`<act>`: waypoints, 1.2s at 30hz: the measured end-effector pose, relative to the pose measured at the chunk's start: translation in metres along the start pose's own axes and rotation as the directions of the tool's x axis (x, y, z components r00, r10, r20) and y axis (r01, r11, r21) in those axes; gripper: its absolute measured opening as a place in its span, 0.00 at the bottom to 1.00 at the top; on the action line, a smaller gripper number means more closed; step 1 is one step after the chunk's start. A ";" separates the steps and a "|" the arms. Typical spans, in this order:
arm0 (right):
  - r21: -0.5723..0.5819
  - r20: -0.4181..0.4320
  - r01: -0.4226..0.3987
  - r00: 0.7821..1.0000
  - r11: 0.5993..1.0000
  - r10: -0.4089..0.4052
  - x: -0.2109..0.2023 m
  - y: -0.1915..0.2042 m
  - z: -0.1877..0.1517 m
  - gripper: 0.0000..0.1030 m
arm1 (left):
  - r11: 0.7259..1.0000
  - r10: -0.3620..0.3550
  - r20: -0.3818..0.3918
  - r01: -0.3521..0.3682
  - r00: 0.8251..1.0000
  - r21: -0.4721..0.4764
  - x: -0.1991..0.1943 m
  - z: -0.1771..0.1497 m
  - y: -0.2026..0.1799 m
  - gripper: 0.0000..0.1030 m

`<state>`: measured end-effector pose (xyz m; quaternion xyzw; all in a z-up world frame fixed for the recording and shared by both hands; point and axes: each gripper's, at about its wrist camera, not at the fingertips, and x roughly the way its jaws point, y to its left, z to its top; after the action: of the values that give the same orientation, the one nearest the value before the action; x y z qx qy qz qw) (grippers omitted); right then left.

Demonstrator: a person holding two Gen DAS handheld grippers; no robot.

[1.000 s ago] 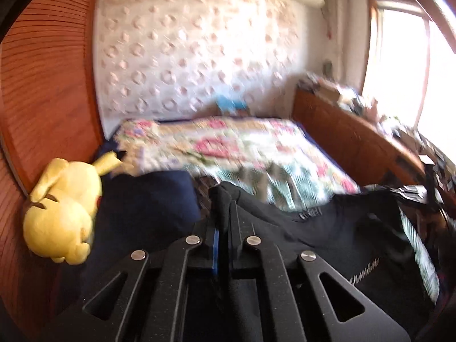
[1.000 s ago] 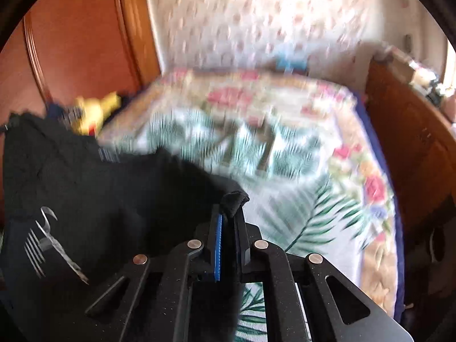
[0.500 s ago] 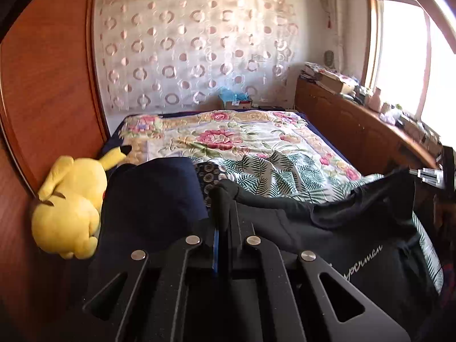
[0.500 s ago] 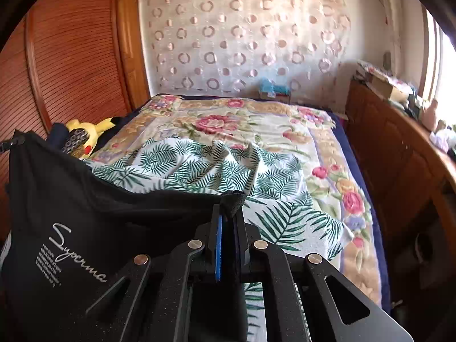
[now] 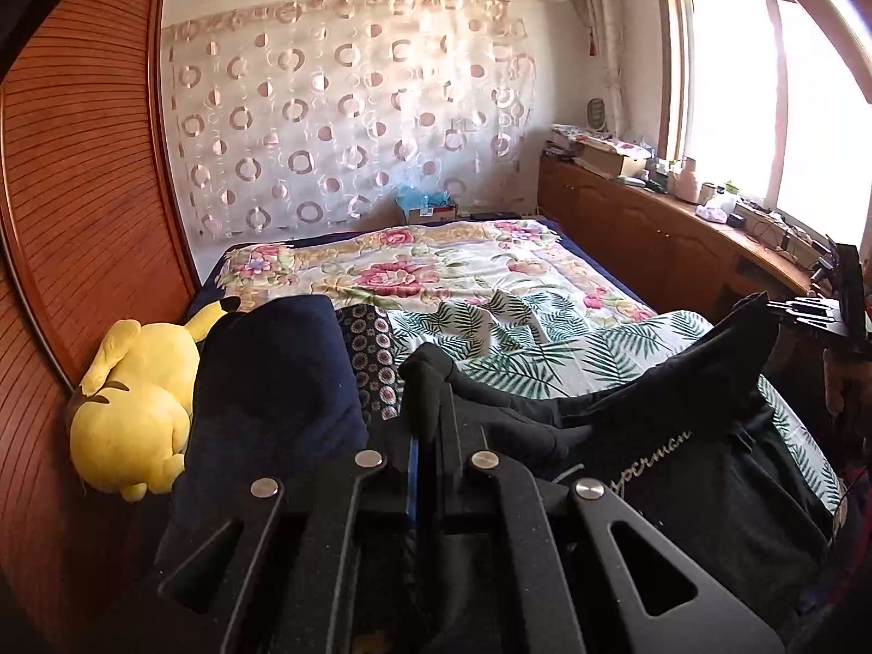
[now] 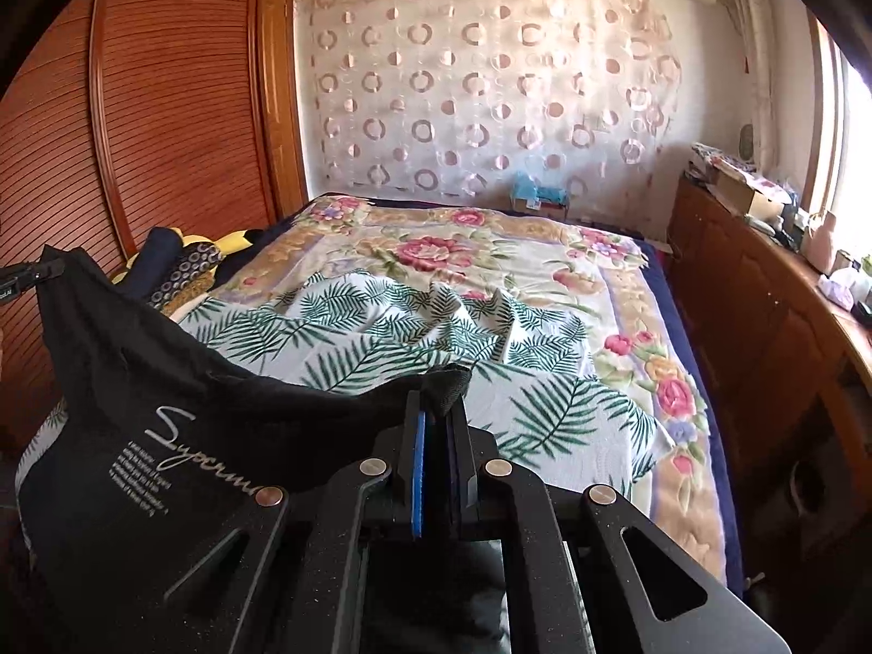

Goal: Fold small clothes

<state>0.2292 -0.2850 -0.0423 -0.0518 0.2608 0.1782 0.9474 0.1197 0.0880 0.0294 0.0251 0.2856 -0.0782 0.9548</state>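
Note:
A black garment (image 5: 681, 468) with pale script lettering hangs stretched between my two grippers above the near end of the bed. My left gripper (image 5: 430, 381) is shut on one top corner of it. My right gripper (image 6: 441, 398) is shut on the other top corner, and the black garment (image 6: 136, 414) sags to the left with its lettering facing me. In the left wrist view the right gripper (image 5: 785, 308) shows at the far right edge, holding its corner up. In the right wrist view the left gripper (image 6: 32, 272) shows at the left edge.
A bed with a floral quilt (image 6: 490, 256) and a rumpled palm-leaf sheet (image 6: 414, 327) lies ahead. A yellow plush toy (image 5: 131, 409) and dark folded clothes (image 5: 272, 376) sit at its left side by the wooden wardrobe (image 6: 136, 125). A cluttered wooden cabinet (image 5: 654, 229) runs under the window.
Both grippers have moved with the garment held taut between them; the views have steadied from blur and the lettering now reads clearly. Grips unchanged.

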 end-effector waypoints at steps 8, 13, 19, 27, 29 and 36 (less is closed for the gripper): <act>0.034 0.010 -0.041 0.999 0.999 0.040 -0.038 0.008 -0.039 0.06 | 0.999 -0.043 -0.016 0.043 0.999 -0.010 -0.021 -0.055 -0.013 0.04; 0.048 -0.022 -0.060 0.998 0.997 0.061 -0.062 0.008 -0.072 0.06 | 0.997 -0.053 -0.009 0.052 0.999 -0.054 -0.044 -0.086 -0.008 0.04; 0.079 -0.009 -0.064 0.998 0.995 0.065 -0.106 -0.002 -0.091 0.06 | 0.993 -0.031 0.004 0.031 1.000 -0.111 -0.078 -0.113 0.009 0.04; 0.039 -0.100 -0.018 0.995 0.999 0.022 -0.140 0.008 -0.123 0.06 | 0.982 -0.032 -0.043 0.024 0.999 -0.189 -0.099 -0.151 0.028 0.04; 0.054 -0.111 -0.024 0.993 0.998 0.030 -0.148 0.008 -0.126 0.06 | 0.980 -0.035 -0.042 0.026 0.998 -0.196 -0.108 -0.155 0.029 0.04; 0.028 -0.196 -0.023 0.980 0.999 0.028 -0.142 0.022 -0.145 0.06 | 0.988 -0.024 -0.123 0.004 0.992 -0.157 -0.108 -0.165 0.022 0.07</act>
<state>0.0382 -0.3362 -0.0936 -0.0537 0.3557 0.1809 0.9153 -0.0549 0.1394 -0.0491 -0.0469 0.3499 -0.0607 0.9336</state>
